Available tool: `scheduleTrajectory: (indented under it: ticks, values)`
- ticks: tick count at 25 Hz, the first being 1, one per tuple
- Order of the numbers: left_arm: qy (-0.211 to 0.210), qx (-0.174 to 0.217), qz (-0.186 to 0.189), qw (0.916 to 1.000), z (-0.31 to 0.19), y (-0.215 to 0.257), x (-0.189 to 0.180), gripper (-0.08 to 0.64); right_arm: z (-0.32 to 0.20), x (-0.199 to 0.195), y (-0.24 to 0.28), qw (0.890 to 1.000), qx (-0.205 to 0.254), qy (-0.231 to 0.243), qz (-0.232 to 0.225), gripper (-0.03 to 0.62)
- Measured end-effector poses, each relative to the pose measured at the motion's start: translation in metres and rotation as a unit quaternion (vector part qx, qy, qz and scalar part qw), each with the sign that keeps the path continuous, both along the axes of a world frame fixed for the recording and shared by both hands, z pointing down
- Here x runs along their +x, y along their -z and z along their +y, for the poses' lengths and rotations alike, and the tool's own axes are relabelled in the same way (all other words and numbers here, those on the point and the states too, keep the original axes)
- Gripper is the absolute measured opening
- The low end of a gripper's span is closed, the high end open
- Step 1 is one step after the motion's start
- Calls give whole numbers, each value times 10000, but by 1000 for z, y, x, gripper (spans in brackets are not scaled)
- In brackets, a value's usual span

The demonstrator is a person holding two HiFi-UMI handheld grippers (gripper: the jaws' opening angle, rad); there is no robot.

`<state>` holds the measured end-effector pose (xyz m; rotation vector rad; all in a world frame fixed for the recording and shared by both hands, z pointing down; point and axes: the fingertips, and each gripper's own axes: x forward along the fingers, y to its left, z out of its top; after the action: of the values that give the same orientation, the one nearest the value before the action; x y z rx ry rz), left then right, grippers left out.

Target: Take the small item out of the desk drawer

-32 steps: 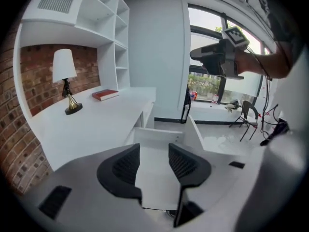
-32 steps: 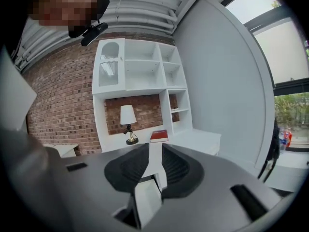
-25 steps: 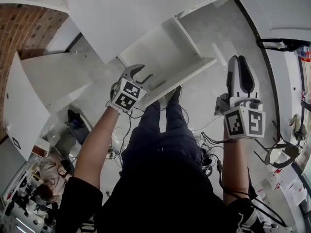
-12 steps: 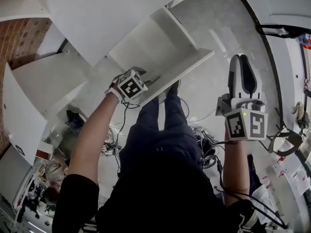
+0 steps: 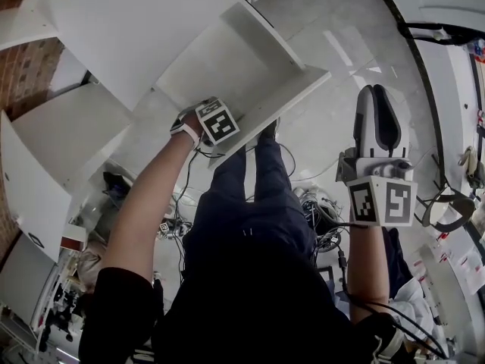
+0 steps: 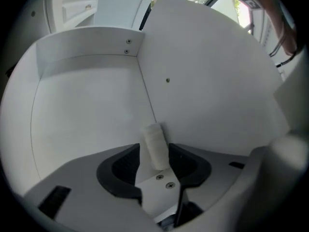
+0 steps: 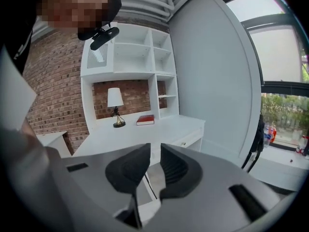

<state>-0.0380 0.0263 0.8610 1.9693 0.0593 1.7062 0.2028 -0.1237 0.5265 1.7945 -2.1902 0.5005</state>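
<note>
While the left claw [image 6: 154, 154] reaches down into the open white drawer [image 5: 282, 103], its two dark pads pinch a small white cylinder [image 6: 155, 143] between them. The cylinder points away from the claw's camera and sits inside the drawer, close to the seam where the drawer's pale floor meets its tall side wall. Two screws show in the far corner, where the low back wall joins that side wall. In the head view only this claw's marker cube and the person's bare left forearm [image 5: 148, 203] show at the drawer's front edge; the claw tips are hidden inside. The drawer stands pulled out from under the white table [image 5: 144, 21].

Well apart to the right, the right claw [image 7: 155, 151] hangs over the grey floor [image 5: 326, 146] with its pads pressed almost together, only a slim gap between them and nothing in it. Its camera looks across the room at another white table carrying a small lamp with a white shade [image 7: 115, 108] and a red book [image 7: 145, 120], both in front of a brick wall [image 7: 48, 91].
</note>
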Motion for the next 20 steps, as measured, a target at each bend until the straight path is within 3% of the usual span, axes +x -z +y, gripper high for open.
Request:
scheduleTrajectory:
  ticks: [4, 11, 18, 20]
  values:
    - [261, -279, -94, 9992, -1, -8, 6, 187, 2, 3, -4, 10000, -60, -31, -17, 63]
    - [-59, -483, -188, 9986, 4, -20, 9, 187, 3, 10, -9, 9999, -100, -48, 30, 63]
    - [660, -884, -299, 9934, 5, -27, 11, 184, 10, 15, -17, 9998, -203, -78, -9, 58]
    - [652, -930, -248, 9932, 8, -25, 14, 115, 11, 17, -16, 9997, -214, -111, -73, 57]
